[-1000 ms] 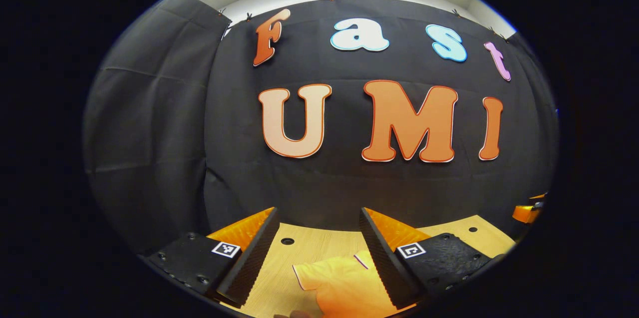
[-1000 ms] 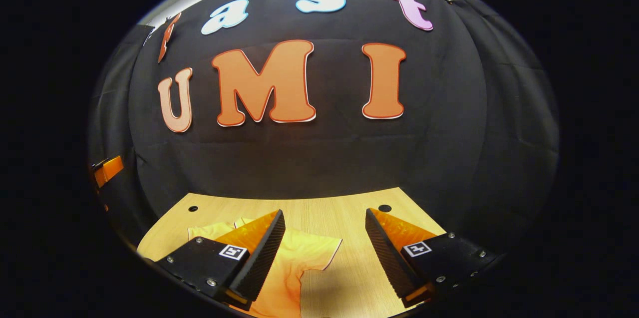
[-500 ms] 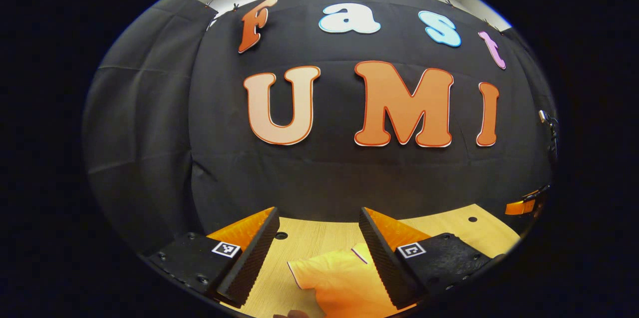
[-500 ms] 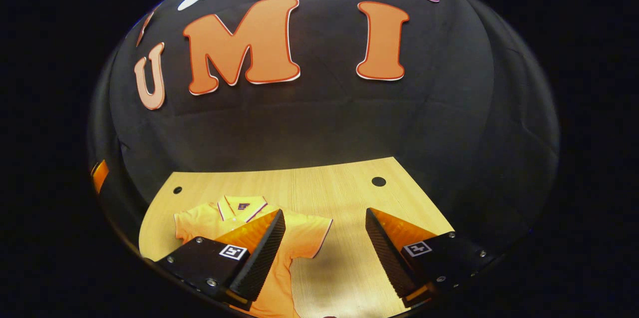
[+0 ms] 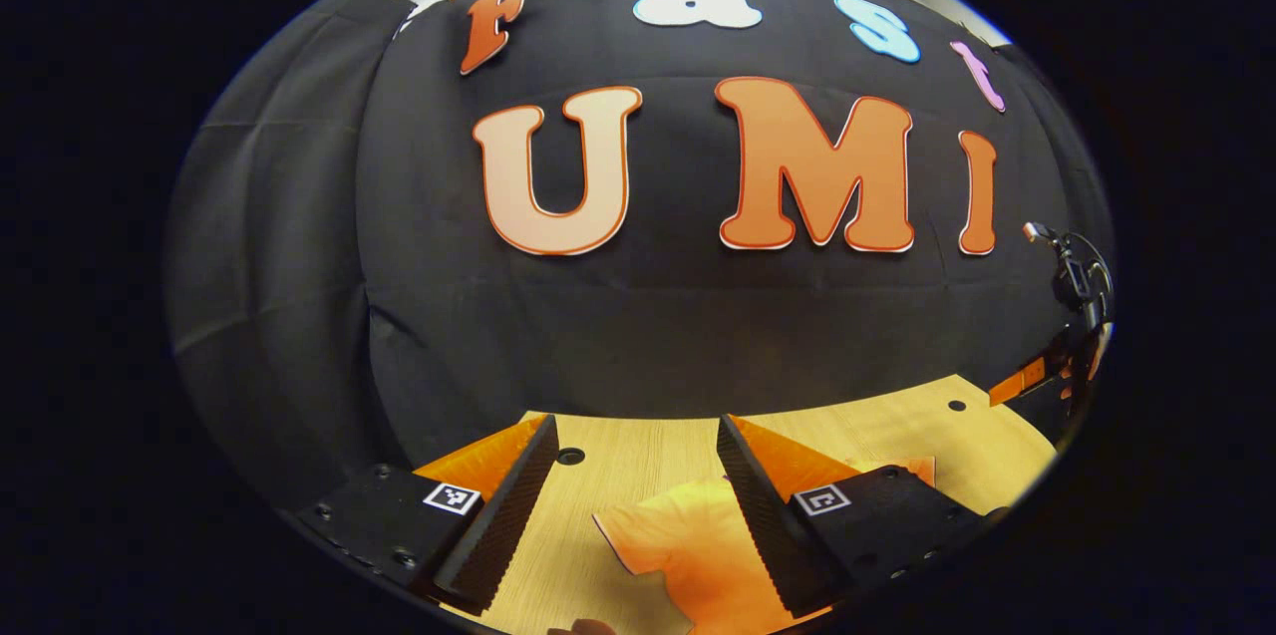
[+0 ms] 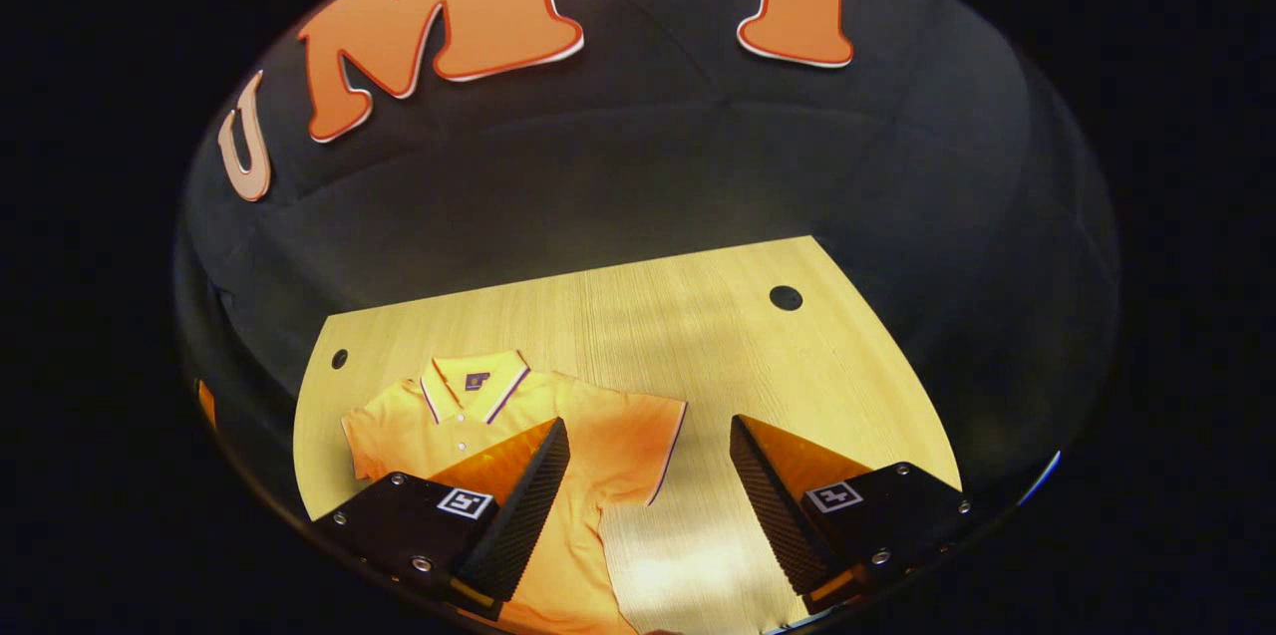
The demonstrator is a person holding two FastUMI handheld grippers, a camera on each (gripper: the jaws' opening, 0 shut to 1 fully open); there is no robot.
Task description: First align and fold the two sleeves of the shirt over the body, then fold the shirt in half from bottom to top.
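An orange polo shirt [image 6: 598, 436] lies flat and face up on the wooden table [image 6: 698, 316], with its collar [image 6: 474, 384] toward the back wall and both short sleeves spread out. My right gripper [image 6: 648, 426] hangs open above the shirt's right sleeve [image 6: 648, 431]; its left finger hides part of the body. In the left gripper view the shirt's other sleeve [image 5: 678, 535] lies on the table [image 5: 638, 466] below my open left gripper [image 5: 635, 431], and that gripper's right finger covers the cloth beyond it. Neither gripper holds anything.
Small round holes [image 6: 786, 297] mark the table's back corners. The black cloth wall stands right behind the table's far edge. A bit of the right gripper [image 5: 1027, 378] shows at the far right of the left gripper view. Bare wood lies to the right of the shirt.
The right gripper view has tipped down and pulled back, so the whole upper shirt with its collar now shows. The left gripper has shifted slightly over the sleeve. Both stay open.
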